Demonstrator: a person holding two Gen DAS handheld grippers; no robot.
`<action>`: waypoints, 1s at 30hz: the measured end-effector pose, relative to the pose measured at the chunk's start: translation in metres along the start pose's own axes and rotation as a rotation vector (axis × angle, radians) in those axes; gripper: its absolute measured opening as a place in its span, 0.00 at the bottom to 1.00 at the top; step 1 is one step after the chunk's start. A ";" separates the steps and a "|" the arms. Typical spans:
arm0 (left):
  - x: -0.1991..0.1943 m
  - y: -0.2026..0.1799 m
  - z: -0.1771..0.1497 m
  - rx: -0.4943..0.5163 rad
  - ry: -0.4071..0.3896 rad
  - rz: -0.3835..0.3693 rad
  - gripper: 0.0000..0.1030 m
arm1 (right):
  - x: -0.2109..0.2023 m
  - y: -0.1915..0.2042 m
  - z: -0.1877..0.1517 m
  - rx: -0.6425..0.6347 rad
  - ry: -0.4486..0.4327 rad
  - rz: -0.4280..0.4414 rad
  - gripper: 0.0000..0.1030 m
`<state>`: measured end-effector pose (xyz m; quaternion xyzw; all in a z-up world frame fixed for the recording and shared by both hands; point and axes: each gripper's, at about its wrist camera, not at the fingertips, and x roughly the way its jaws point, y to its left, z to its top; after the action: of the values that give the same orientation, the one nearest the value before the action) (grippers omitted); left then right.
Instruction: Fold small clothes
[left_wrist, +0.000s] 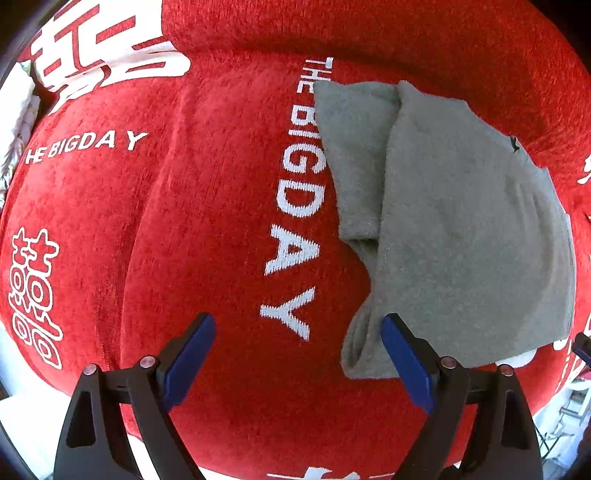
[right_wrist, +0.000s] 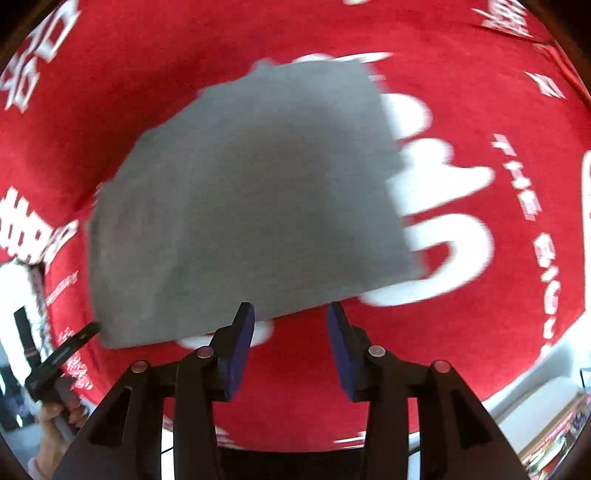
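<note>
Soft, light grey garment (left_wrist: 454, 229); best pinched at a corner. Left tool (left_wrist: 298, 362) apart, right tool (right_wrist: 291, 345) apart, both empty.

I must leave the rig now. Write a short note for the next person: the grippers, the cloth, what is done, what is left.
Left gripper: open, nothing between its jaws, over the red blanket just left of the grey garment.
Right gripper: open and empty, above the garment's near edge; its view is blurred.
Garment: lying on the blanket, already folded over itself, with layered edges on its left side.
Done: at least one fold.
Left: probably another fold or tidying; hard to judge from here.
</note>
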<state>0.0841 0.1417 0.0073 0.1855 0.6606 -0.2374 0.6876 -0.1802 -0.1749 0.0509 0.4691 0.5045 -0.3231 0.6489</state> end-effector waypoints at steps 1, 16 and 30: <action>0.003 -0.004 0.002 -0.001 -0.002 0.005 0.89 | 0.005 0.015 0.000 -0.027 0.006 0.026 0.43; 0.002 0.038 0.013 -0.091 -0.049 0.003 0.99 | 0.104 0.240 0.035 -0.355 0.073 0.273 0.14; 0.024 0.071 0.019 -0.128 -0.002 0.020 0.99 | 0.120 0.273 0.005 -0.509 0.132 0.237 0.15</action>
<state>0.1406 0.1866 -0.0197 0.1472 0.6719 -0.1879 0.7011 0.0996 -0.0773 0.0134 0.3670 0.5521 -0.0768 0.7447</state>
